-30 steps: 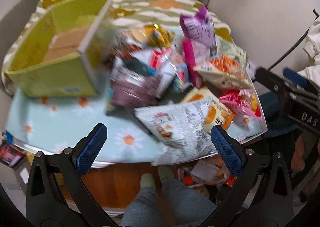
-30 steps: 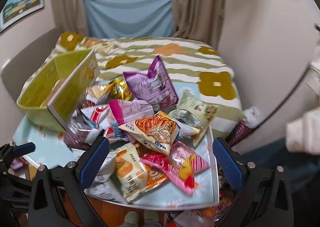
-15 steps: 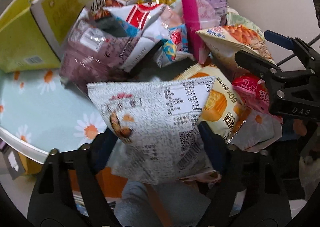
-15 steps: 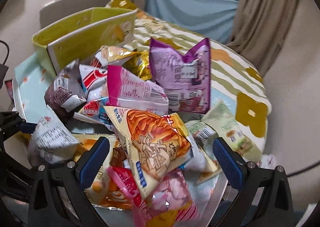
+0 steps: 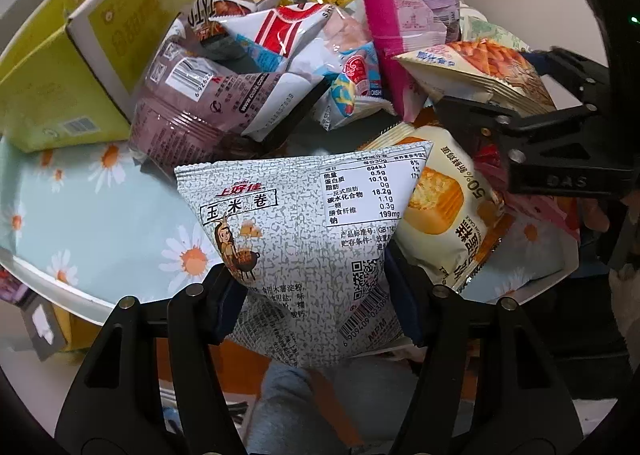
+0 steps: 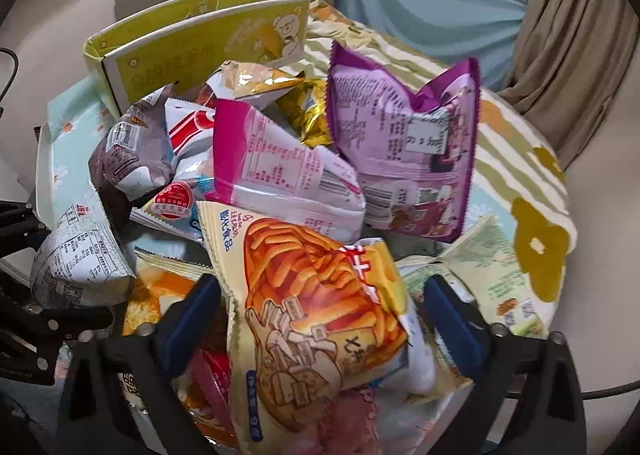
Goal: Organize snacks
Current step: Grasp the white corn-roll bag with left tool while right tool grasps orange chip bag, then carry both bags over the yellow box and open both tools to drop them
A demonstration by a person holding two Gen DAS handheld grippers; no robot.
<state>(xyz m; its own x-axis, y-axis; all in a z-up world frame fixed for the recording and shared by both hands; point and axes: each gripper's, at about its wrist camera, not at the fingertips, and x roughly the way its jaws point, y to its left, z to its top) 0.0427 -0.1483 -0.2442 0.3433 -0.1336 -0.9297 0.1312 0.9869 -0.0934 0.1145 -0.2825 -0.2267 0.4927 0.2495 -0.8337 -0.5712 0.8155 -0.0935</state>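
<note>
The left gripper (image 5: 316, 297) is closed on the lower part of a grey packet (image 5: 308, 223), which is pinched between both blue pads and stands upright at the near edge of the table (image 5: 92, 215). In the right wrist view the same grey packet (image 6: 80, 255) is seen at the left margin of the pile, with black parts of the left gripper just below and beside it.

The right gripper (image 6: 320, 315) is set wide, one pad on each side of an orange packet (image 6: 316, 303). Contact between the pads and that packet cannot be confirmed; the packet lies between them, on top of the pile. In the left wrist view the orange packet (image 5: 480, 71) is seen with the black frame of the right gripper (image 5: 560, 143) reaching in just below it.

The snacks are heaped on the daisy-patterned table. Noted in the heap: a pink packet (image 6: 280, 175) directly behind the orange one; a purple packet (image 6: 404, 147) upright to its right; a gold packet (image 6: 308, 115) behind and between them; a brown packet (image 5: 192, 107) leaning against the box; a red-and-white packet (image 5: 280, 31) above it; and a yellow cake packet (image 5: 452, 207) touching the grey packet on its right.

A yellow-green box (image 6: 200, 43) stands open at the far left of the table, touching the pile. Its contents cannot be seen.

A striped flowered cover (image 6: 520, 159) lies beyond the table, with curtains (image 6: 568, 35) behind.
</note>
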